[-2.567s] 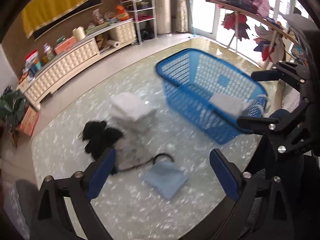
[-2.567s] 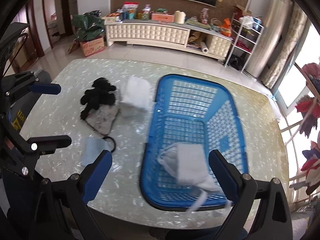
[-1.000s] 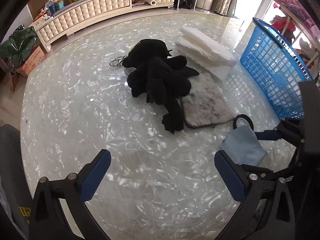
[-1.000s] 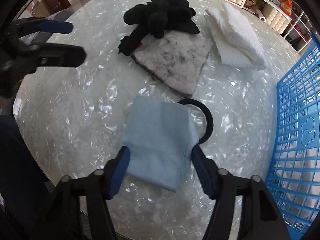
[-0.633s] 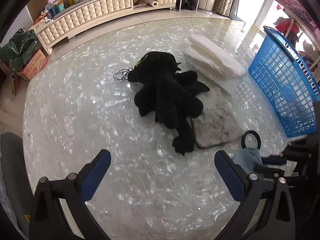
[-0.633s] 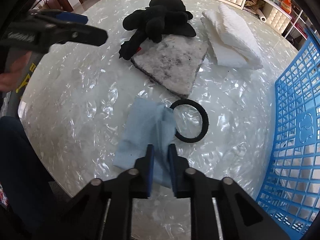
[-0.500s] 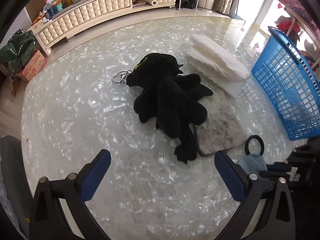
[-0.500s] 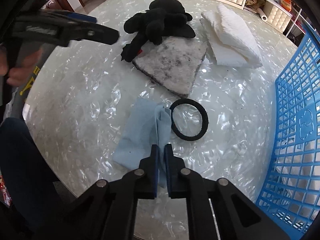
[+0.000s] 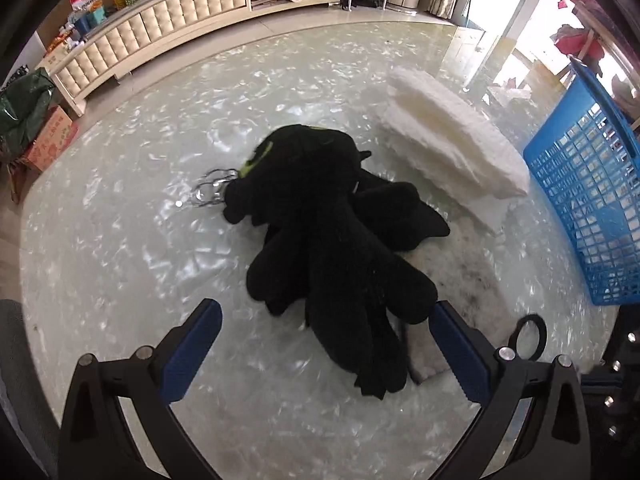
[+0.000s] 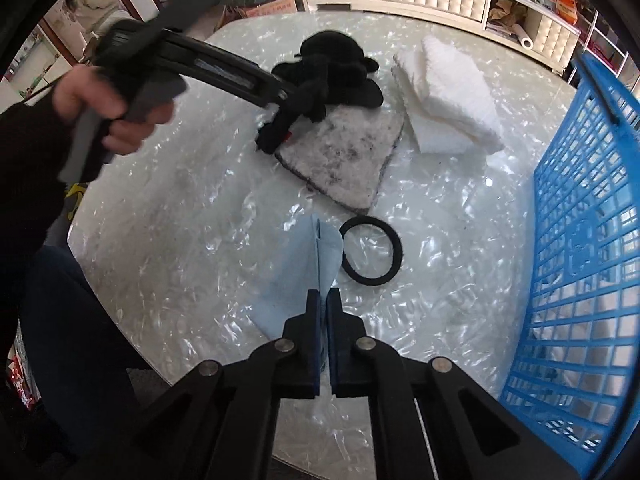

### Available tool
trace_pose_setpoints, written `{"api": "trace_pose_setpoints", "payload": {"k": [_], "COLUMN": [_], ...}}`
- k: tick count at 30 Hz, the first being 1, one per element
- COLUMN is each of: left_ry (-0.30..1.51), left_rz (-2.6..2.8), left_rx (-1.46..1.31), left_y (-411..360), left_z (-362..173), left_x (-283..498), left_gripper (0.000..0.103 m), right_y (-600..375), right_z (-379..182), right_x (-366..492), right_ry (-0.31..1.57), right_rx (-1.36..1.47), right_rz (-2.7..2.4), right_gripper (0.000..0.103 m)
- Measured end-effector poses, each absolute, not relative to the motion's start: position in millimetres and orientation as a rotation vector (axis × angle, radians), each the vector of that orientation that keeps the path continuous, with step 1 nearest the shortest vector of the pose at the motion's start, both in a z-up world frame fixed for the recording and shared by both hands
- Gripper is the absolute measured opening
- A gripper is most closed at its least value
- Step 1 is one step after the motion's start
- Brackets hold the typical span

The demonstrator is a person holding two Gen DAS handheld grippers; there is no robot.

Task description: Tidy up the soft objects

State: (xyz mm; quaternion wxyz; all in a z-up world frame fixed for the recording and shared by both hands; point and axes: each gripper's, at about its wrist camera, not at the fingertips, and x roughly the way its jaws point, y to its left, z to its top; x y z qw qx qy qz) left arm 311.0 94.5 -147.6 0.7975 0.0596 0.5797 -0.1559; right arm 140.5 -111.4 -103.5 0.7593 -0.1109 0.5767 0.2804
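A black plush toy (image 9: 332,240) lies on the marble table, partly on a grey fuzzy pad (image 10: 344,160). My left gripper (image 9: 320,344) is open, its fingers on either side of the toy's lower limbs; it also shows in the right wrist view (image 10: 276,108) at the toy (image 10: 328,68). My right gripper (image 10: 323,300) is shut on a light blue cloth (image 10: 304,272) and lifts its folded edge off the table. A folded white towel (image 9: 452,148) (image 10: 448,100) lies beyond the pad. The blue basket (image 10: 584,240) (image 9: 592,208) stands to the right.
A black hair band (image 10: 372,252) (image 9: 530,338) lies beside the blue cloth. A metal key ring (image 9: 212,190) lies left of the toy. A white cabinet (image 9: 160,32) with clutter stands beyond the table. The table edge (image 10: 132,300) is close at the near left.
My left gripper has moved forward until its fingers straddle the black toy. My right gripper closed on the blue cloth and has raised it a little.
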Motion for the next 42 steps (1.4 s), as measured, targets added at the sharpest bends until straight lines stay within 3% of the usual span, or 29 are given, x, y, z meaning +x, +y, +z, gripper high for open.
{"api": "trace_pose_setpoints", "payload": {"k": [21,25,29,35,42], "left_ry": [1.301,1.294,1.29,1.288,1.192], "left_rz": [-0.249,-0.195,-0.191,-0.218,-0.237], "left_rx": [-0.046,0.025,0.109,0.087,0.076], "left_y": [95,78,59,66,93], "left_z": [-169,-169,-163,-158,-111], "left_x": [365,374,376,367,318], "left_gripper": [0.101,0.09,0.055,0.044,0.044], "right_y": [-124,-127,-130,-129,-133], "right_z": [-65,-58,-55,-53,-32], "right_x": [134,135,136,136,135], "right_ry": [1.194,1.187,1.183,1.187,1.145], "right_rx": [-0.247,-0.252,-0.25,-0.252,-0.267], "right_rz": [0.592,0.584,0.581,0.568,0.558], "right_gripper": [0.003,0.003,0.003,0.003,0.003]}}
